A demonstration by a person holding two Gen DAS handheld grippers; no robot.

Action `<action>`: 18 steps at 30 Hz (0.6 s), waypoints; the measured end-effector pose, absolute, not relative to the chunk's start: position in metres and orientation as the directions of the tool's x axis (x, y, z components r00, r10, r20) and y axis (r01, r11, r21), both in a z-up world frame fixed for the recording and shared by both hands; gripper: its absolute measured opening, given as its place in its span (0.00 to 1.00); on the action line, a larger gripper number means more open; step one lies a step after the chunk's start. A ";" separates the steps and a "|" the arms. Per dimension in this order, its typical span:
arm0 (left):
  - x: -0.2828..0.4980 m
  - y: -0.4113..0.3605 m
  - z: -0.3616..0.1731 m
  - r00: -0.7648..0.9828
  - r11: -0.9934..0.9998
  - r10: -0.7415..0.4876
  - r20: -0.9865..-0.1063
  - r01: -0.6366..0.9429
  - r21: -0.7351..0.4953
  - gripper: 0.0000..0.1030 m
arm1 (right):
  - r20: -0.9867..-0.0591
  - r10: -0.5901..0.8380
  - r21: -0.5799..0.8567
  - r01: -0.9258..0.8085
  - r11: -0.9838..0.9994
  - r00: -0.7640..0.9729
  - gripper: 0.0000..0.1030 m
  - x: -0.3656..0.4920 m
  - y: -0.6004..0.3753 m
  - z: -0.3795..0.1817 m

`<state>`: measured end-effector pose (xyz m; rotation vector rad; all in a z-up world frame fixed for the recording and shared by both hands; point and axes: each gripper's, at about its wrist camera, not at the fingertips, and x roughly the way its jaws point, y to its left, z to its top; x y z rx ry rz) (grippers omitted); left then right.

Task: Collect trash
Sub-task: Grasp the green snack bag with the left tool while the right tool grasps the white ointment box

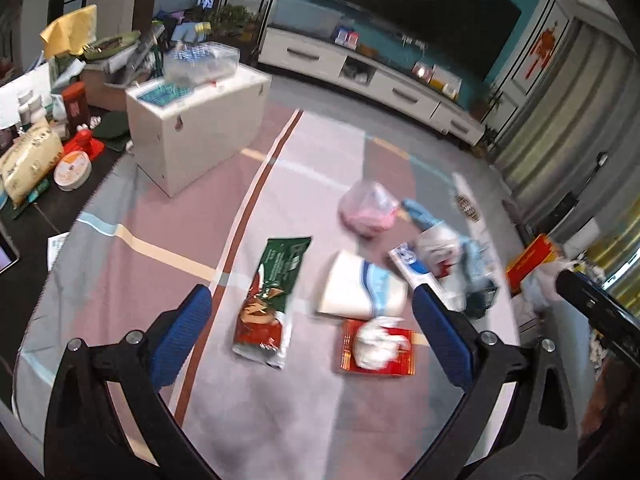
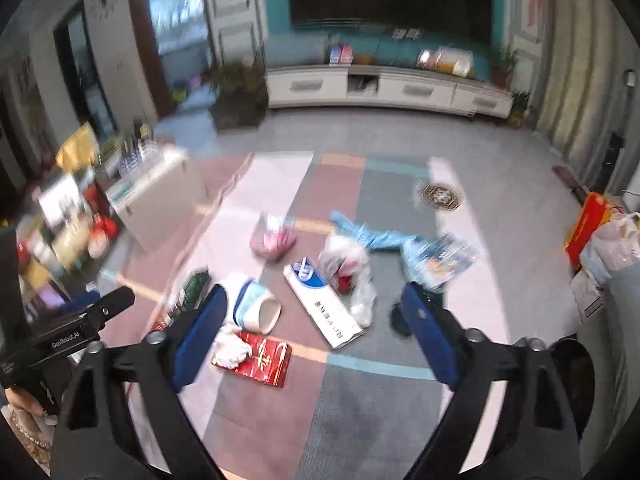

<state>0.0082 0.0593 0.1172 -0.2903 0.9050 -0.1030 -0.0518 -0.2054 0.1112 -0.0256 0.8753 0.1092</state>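
Left wrist view: striped pastel cloth [image 1: 160, 208] carries the trash, largest first: one white box [image 1: 200, 120] topped by a clear plastic container [image 1: 200, 60], one green-and-red foil snack bag [image 1: 268, 300], one white paper cup [image 1: 360, 292], one red carton [image 1: 376, 348]. Left gripper [image 1: 312, 320] and right gripper [image 2: 316, 320] both stand released, grasping nothing.

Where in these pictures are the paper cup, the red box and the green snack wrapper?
paper cup [image 1: 360, 292], left wrist view, on its white side wall.
red box [image 2: 264, 362], right wrist view, on its red top face.
green snack wrapper [image 1: 272, 292], left wrist view, on the middle of the wrapper.
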 end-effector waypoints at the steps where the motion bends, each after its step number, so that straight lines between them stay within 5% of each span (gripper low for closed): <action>1: 0.013 0.059 0.110 0.609 0.958 -0.207 -0.766 -0.032 -0.284 0.96 | -0.781 0.087 0.024 -0.111 0.994 0.619 0.67 -0.045 -0.204 0.103; 9: 0.049 0.053 0.054 0.518 0.963 -0.213 -0.828 -0.033 -0.268 0.83 | -0.852 0.106 0.041 -0.136 0.990 0.513 0.57 0.007 -0.197 0.031; 18: 0.063 0.043 0.020 0.440 0.973 -0.196 -0.877 -0.023 -0.229 0.77 | -0.890 0.046 -0.029 -0.158 0.987 0.454 0.56 0.028 -0.200 -0.007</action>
